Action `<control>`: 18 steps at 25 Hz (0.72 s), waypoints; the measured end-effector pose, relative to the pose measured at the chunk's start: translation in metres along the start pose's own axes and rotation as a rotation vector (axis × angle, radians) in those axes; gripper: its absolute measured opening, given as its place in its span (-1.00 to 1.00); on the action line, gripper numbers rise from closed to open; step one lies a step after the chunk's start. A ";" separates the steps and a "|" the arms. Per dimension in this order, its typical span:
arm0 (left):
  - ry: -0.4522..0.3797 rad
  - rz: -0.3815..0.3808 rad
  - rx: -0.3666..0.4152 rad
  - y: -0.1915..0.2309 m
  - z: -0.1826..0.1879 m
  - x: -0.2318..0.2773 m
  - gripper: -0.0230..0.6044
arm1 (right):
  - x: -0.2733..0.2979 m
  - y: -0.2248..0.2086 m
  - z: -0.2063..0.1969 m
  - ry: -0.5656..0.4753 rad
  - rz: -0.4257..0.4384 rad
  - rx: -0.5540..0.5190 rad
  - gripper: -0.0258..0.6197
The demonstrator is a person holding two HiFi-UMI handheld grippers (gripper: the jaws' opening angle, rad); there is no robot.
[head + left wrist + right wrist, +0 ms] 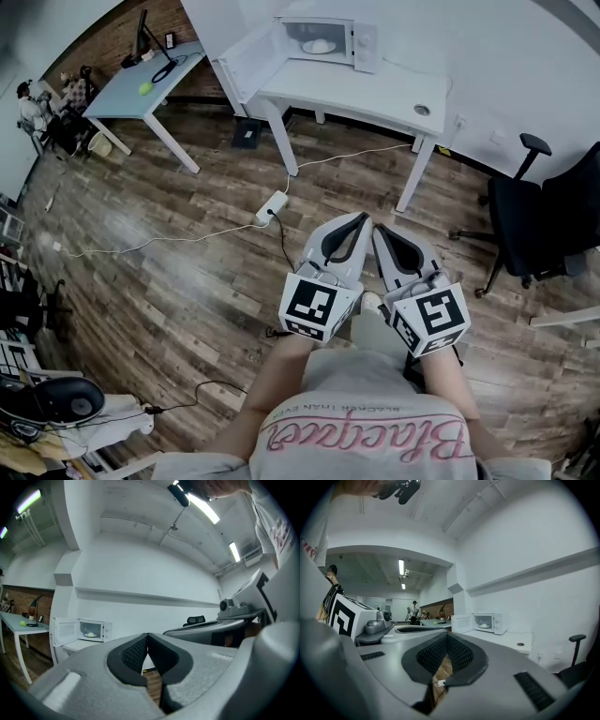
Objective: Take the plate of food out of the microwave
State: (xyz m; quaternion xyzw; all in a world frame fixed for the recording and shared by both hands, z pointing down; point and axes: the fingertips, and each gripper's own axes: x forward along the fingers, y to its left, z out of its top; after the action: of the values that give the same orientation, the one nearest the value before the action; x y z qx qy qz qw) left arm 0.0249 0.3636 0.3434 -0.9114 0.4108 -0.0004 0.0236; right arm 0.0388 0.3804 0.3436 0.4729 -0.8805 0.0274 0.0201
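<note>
Left gripper (pixel 361 218) and right gripper (pixel 378 231), lower centre, both clenched and empty. Plate of food (pixel 319 45) sits inside the open microwave (pixel 364 47), top centre, well apart. Likely risks: tripping on the power strip (pixel 271 207), or clenched jaws shoving the plate.

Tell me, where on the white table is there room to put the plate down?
The white table is bare in front of the microwave and rightward as far as the small round hole near its right end. The left end is crowded: the microwave's open door sticks out there.
</note>
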 end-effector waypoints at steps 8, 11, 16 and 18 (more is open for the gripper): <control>0.003 0.015 -0.003 0.022 0.002 0.043 -0.91 | 0.034 -0.035 0.006 0.000 0.025 0.002 -0.89; 0.003 0.015 -0.016 0.028 0.001 0.056 -0.91 | 0.043 -0.046 0.007 0.003 0.038 0.000 -0.89; -0.002 0.026 -0.033 0.037 0.004 0.075 -0.91 | 0.059 -0.063 0.008 0.011 0.061 0.012 -0.89; -0.002 0.039 -0.030 0.044 0.005 0.085 -0.91 | 0.068 -0.071 0.009 0.013 0.071 0.014 -0.89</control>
State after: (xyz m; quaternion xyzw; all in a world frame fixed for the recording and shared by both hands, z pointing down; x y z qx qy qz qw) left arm 0.0484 0.2716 0.3349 -0.9035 0.4284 0.0074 0.0101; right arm 0.0606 0.2844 0.3404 0.4415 -0.8963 0.0373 0.0212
